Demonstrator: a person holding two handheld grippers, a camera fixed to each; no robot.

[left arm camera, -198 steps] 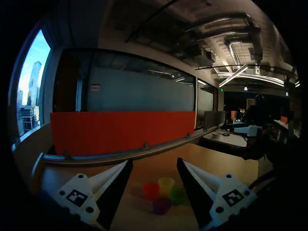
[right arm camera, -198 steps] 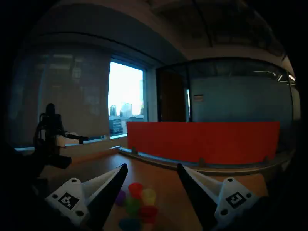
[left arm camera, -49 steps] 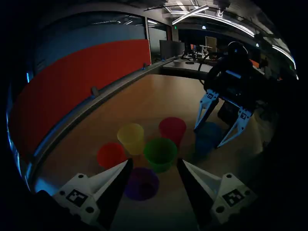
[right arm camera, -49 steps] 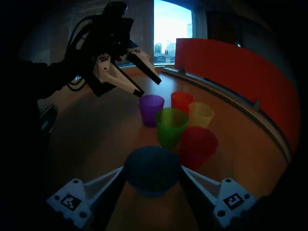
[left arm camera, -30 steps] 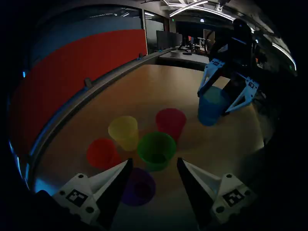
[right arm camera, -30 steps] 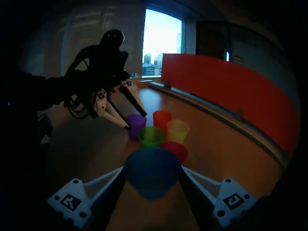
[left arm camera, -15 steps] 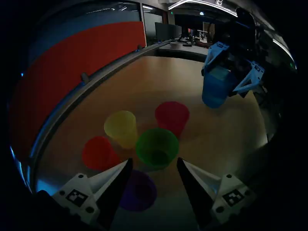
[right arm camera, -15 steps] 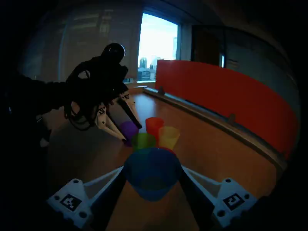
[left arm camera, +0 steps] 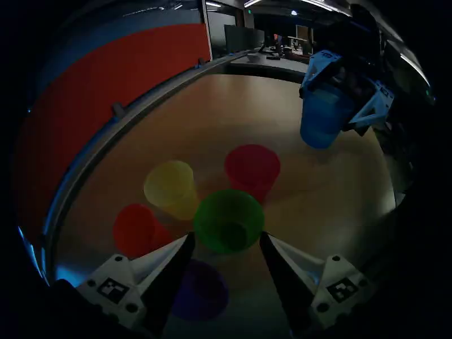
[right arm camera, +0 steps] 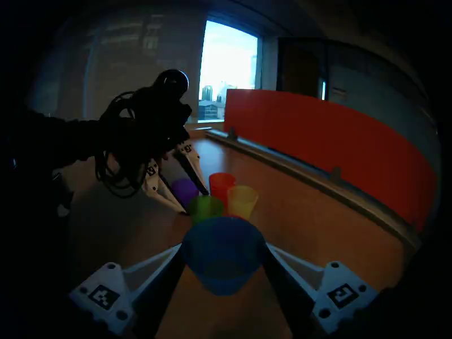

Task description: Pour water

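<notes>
The right gripper (right arm camera: 222, 244) clenches its fingers on the translucent blue plastic cup (right arm camera: 223, 268), held aloft for pouring; the left gripper (left arm camera: 225, 234), fingers released, hovers over the purple plastic cup (left arm camera: 203, 291) at 6 o'clock

On my feed, the left gripper view shows a light wooden table (left arm camera: 226, 107) stretching away from the camera. A red divider panel (left arm camera: 107, 73) stands along its far side. At the panel's foot I see a grey metal rail (left arm camera: 90, 155) with small clamps (left arm camera: 117, 108) on it. Past the table's end I make out another desk (left arm camera: 271, 61) with a dark monitor (left arm camera: 240, 38), and ceiling light strips (left arm camera: 316, 4) above. In the right gripper view a bright window (right arm camera: 229, 62) looks out on city towers (right arm camera: 208, 93). A dark door (right arm camera: 296, 68) stands just beside the window, behind the panel.
</notes>
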